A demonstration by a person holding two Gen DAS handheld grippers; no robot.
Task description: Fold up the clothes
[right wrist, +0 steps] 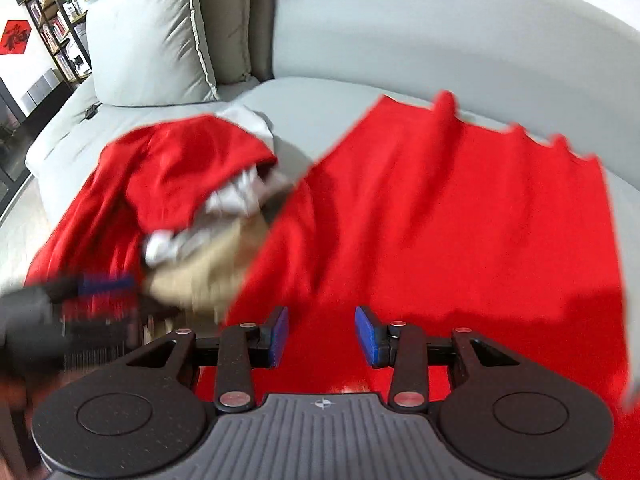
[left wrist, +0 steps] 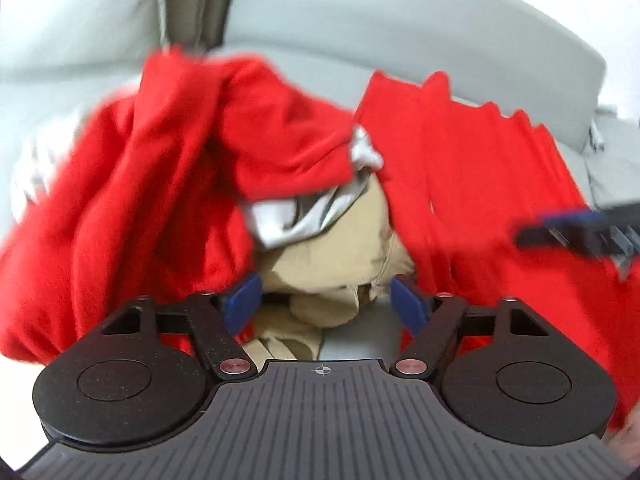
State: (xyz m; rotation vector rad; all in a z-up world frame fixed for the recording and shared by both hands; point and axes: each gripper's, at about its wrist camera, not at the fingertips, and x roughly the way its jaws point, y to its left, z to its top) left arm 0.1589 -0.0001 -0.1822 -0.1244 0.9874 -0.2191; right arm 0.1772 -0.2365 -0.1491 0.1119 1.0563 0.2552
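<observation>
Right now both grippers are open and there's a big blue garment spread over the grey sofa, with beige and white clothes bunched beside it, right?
Not quite: the big garment is red, not blue, as the right wrist view shows. The rest holds: left gripper and right gripper are open, and the beige clothes and white clothes are bunched beside it on the grey sofa.
</observation>
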